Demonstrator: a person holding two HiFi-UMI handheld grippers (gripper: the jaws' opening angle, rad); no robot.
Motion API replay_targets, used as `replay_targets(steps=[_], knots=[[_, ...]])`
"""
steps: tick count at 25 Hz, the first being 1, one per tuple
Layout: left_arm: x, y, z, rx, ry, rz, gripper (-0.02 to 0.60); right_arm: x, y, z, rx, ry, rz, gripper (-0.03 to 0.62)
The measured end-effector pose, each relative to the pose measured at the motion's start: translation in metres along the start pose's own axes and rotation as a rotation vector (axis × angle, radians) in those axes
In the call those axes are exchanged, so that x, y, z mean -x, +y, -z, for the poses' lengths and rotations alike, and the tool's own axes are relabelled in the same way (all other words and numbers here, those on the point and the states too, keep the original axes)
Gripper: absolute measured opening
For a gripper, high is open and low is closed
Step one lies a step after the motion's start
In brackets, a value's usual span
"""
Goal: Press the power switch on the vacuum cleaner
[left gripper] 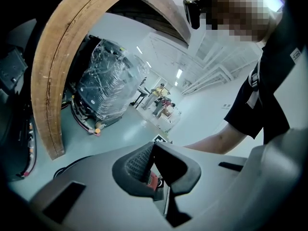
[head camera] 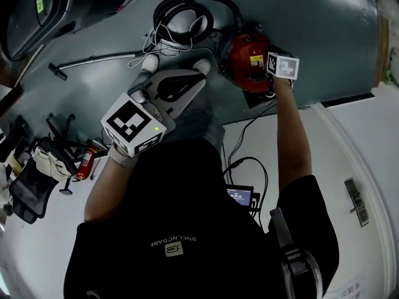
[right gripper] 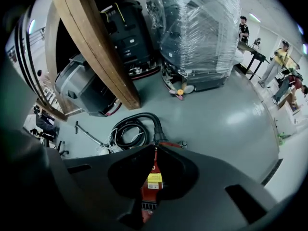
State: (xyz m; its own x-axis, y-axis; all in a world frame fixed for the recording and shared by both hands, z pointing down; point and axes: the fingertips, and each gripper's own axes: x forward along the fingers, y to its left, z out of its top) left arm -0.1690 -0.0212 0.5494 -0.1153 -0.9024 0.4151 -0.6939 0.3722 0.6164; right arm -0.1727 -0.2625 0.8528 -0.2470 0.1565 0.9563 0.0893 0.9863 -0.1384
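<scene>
1. The vacuum cleaner [head camera: 247,56] sits on the grey floor [head camera: 324,36] ahead of the person. It is a squat red canister, and its black hose [head camera: 187,12] lies coiled just beside it with a white cord [head camera: 159,42].
2. I reckon it will handle as a hard, stiff shell, heavy enough to stay put under a press (nothing here needs lifting). No grip is called for, only a firm poke on the switch with closed tips. I can't pick the switch out from here; a yellow label [right gripper: 154,178] shows on the red body.
3. The right claw [right gripper: 155,149] has its jaws together with nothing between them. It is held right over the canister's top, but I can't say whether it is touching.
4. The left claw [left gripper: 154,146] is also closed and empty. It is held back, nearer the person, with a sliver of red showing past it.
5. For containers, there is only the vacuum's own drum. It is shut, so its contents are hidden.
</scene>
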Motion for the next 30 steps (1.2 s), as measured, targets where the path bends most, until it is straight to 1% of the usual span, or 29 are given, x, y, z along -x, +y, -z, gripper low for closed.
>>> replay_targets(steps=[6, 10, 17, 25, 30], knots=[[0.015, -0.012, -0.02, -0.057, -0.001, 0.05, 0.015, 0.052, 0.021, -0.025, 0.002, -0.114, -0.007, 0.035], [0.024, -0.019, -0.031, -0.088, -0.001, 0.079, 0.015, 0.094, 0.045, -0.048, 0.01, -0.21, -0.029, 0.035], [0.042, -0.031, -0.05, -0.168, 0.018, 0.161, 0.015, 0.182, 0.092, -0.08, 0.014, -0.365, -0.016, 0.035], [0.073, -0.051, -0.079, -0.242, 0.017, 0.237, 0.015, 0.288, 0.142, -0.098, -0.035, -0.525, 0.004, 0.035], [0.095, -0.08, -0.095, -0.298, 0.02, 0.294, 0.015, 0.356, 0.176, -0.093, -0.066, -0.613, 0.02, 0.035]])
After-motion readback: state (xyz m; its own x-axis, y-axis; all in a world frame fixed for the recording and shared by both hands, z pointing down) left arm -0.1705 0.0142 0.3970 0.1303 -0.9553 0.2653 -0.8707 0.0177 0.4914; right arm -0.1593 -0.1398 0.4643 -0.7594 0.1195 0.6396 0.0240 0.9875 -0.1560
